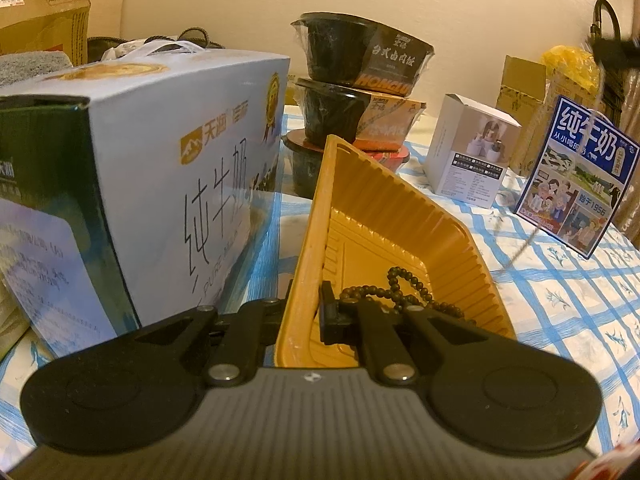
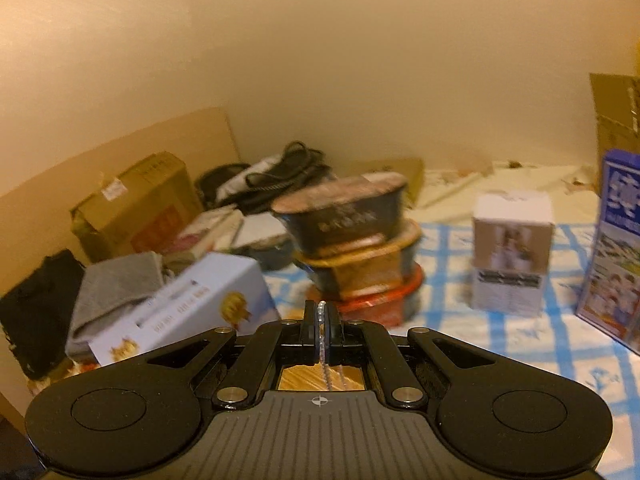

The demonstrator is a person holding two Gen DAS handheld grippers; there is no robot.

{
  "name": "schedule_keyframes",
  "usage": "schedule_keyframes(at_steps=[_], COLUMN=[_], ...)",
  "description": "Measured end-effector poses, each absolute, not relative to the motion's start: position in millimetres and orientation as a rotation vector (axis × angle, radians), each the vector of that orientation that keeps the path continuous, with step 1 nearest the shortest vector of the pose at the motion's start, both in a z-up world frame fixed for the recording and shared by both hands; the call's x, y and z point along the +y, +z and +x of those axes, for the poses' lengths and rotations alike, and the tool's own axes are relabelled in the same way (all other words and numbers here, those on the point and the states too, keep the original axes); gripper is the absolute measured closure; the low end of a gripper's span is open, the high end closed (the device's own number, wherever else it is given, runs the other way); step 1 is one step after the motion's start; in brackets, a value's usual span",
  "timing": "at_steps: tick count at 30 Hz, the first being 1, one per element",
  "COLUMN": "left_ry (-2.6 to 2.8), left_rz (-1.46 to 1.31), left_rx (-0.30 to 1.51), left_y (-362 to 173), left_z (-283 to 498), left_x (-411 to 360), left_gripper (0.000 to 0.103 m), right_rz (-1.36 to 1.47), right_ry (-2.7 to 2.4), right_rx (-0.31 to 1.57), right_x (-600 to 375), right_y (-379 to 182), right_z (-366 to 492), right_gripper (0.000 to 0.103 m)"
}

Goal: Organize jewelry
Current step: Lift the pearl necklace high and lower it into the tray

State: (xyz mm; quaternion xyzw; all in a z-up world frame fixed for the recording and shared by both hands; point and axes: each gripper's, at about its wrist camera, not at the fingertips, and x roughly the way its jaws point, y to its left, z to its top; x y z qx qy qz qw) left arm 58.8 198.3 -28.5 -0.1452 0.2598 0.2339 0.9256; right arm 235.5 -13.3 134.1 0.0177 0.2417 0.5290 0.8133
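Left tongs (image 1: 306, 300) clamp the yellow tray's (image 1: 400, 216) rim, brown beads (image 1: 404, 286) at its five o'clock; right tongs (image 2: 321, 322) pinch a silver chain (image 2: 322, 344)

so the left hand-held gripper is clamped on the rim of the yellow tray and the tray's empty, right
Not quite. The left hand-held gripper is clamped on the yellow tray rim, but the tray is not empty: a dark bead string lies inside it, as the left wrist view shows.

"1956" on blue carton (image 1: 576, 176)
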Motion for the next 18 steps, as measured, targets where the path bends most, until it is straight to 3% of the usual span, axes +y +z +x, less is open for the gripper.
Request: schedule_keyframes(at_steps=[18], left_ry=[0.464], left_rz=[-0.314], left_rx=[0.552], left_y=[-42.4], left_z=[70.9], left_x=[192.1], left_gripper=[0.096], right_rz=[-0.016], right_ry=[1.095], right_rx=[0.556], right_x=[13.1], right_y=[111.8], right_z=[251.8], right_gripper=[0.101])
